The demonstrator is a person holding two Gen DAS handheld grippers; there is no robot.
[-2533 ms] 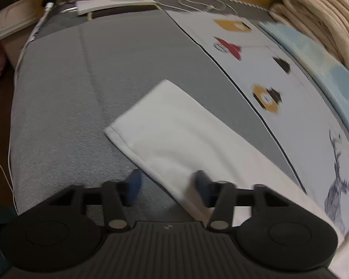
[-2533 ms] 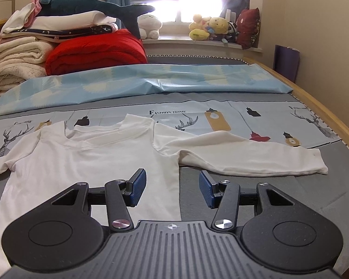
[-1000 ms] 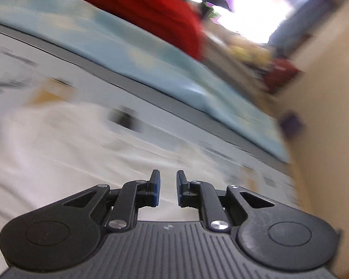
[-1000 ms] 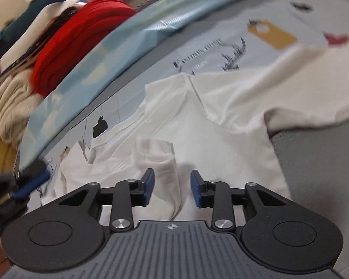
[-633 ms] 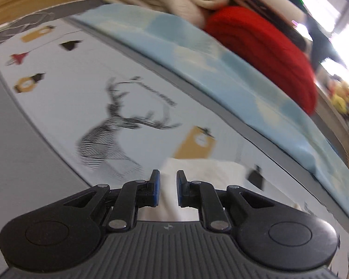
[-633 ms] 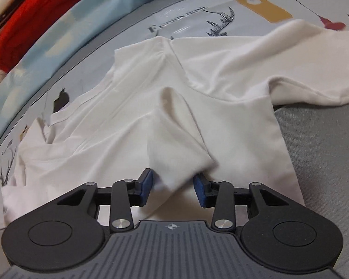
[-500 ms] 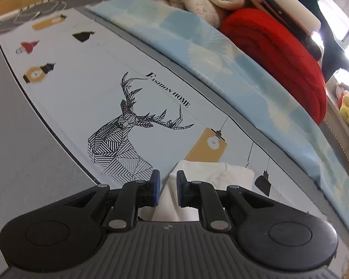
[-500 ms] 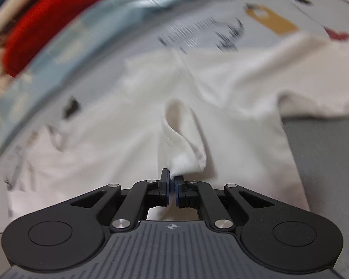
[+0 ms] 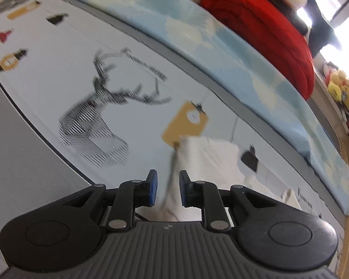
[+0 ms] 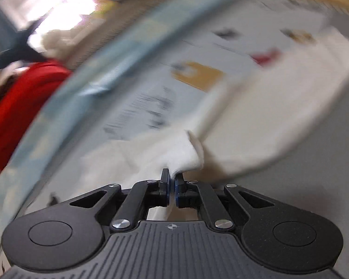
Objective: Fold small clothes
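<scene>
A small white long-sleeved shirt (image 9: 211,158) lies on the printed bed sheet. My left gripper (image 9: 167,187) has its jaws apart, with a blurred edge of the shirt passing between the blue pads (image 9: 152,183). My right gripper (image 10: 171,181) is shut on a bunched fold of the white shirt (image 10: 183,148). The shirt's sleeve (image 10: 290,97) stretches away to the right in the blurred right wrist view.
A light blue blanket (image 9: 221,41) runs along the far side of the bed, with a red quilt (image 9: 267,28) and folded beige bedding behind it. Plush toys (image 9: 342,88) sit on the sill. The sheet carries a deer print (image 9: 100,116).
My left gripper's jaws have opened wider around the shirt edge. My right gripper stays shut on the fold and has swung quickly, with the view now blurred and tilted toward the sleeve.
</scene>
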